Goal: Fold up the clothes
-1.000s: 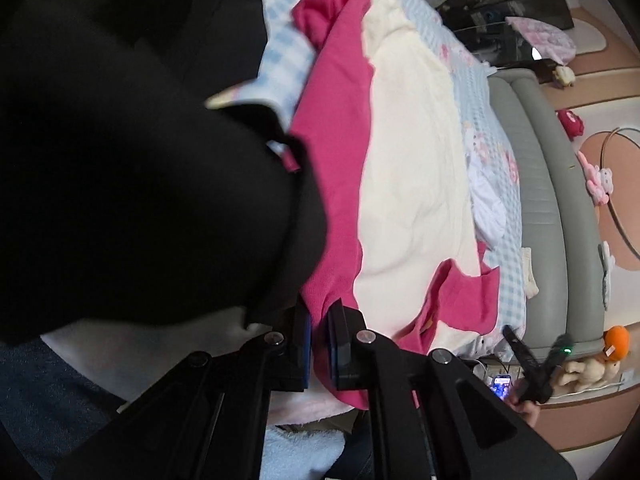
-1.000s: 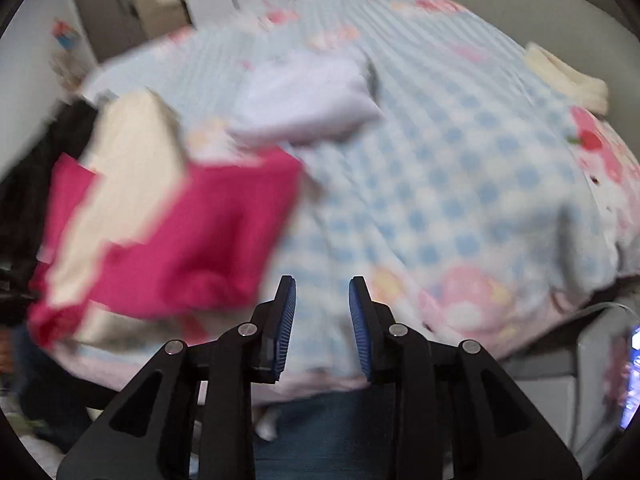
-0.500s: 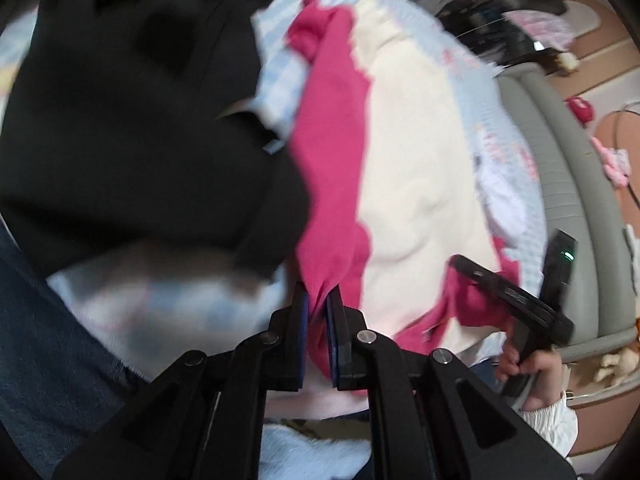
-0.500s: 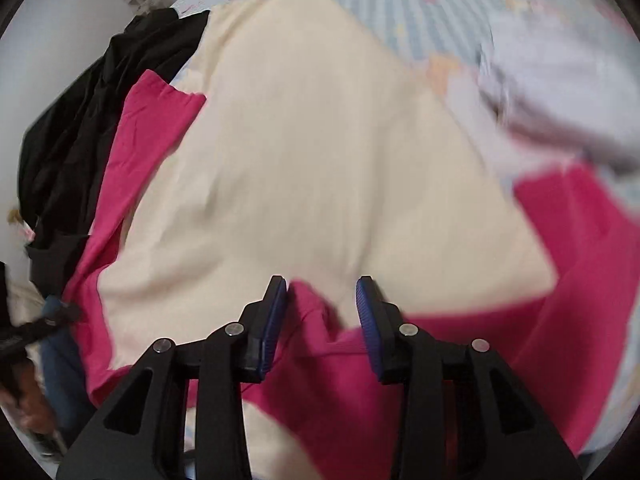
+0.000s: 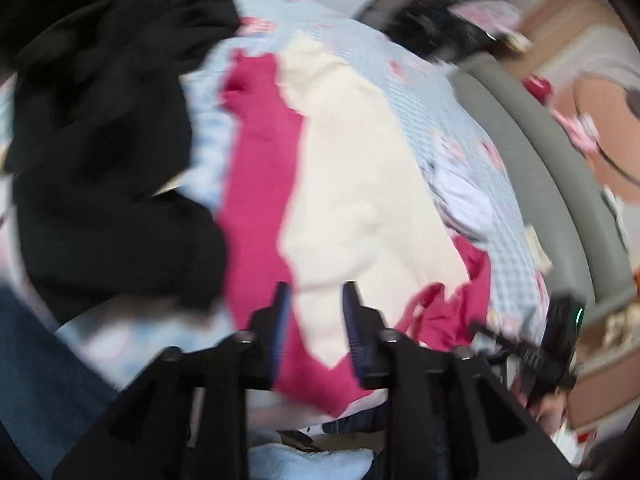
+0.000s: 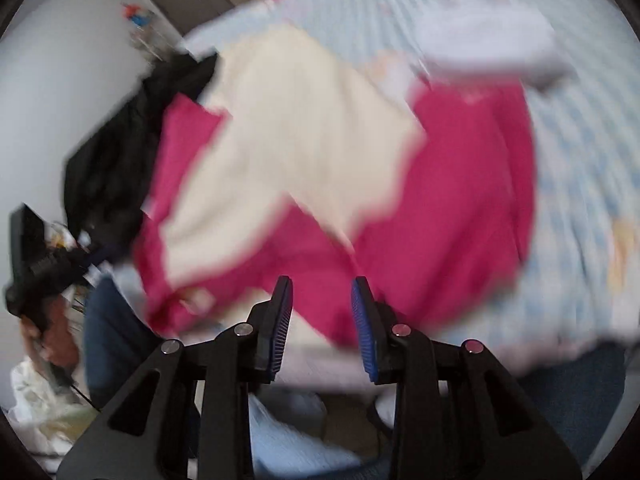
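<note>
The left gripper (image 5: 314, 308) was pinching the near edge of the pink and cream top (image 5: 352, 184) a second ago. Now its jaws have just been opening, and it has let go and lifted a little. The cloth shows in the gap between the jaws, but the pads do not press on it. The right gripper (image 6: 322, 300) was over bare blue bedding a second ago. Now it has swung across to the top and hangs over the pink part near the bed's front edge. Its jaws have just been closing a little, but they stand apart and hold nothing.

The top lies spread out on the bed (image 5: 404, 76), which has a blue checked cover. Its cream middle faces up and pink shows on both sides. A black pile of clothes (image 5: 104, 128) sits just beside it on the left. A small white garment (image 6: 484, 40) lies farther back on the bed.

I think this is the step of laying the top flat, and no fold is made yet. The pink flap (image 5: 444, 312) at the near corner looks bunched up. Next, each gripper needs to pinch one side of the near edge, and the cloth needs to be pulled smooth before it is folded over. The pictures are blurry, so small wrinkles are hard to see.
</note>
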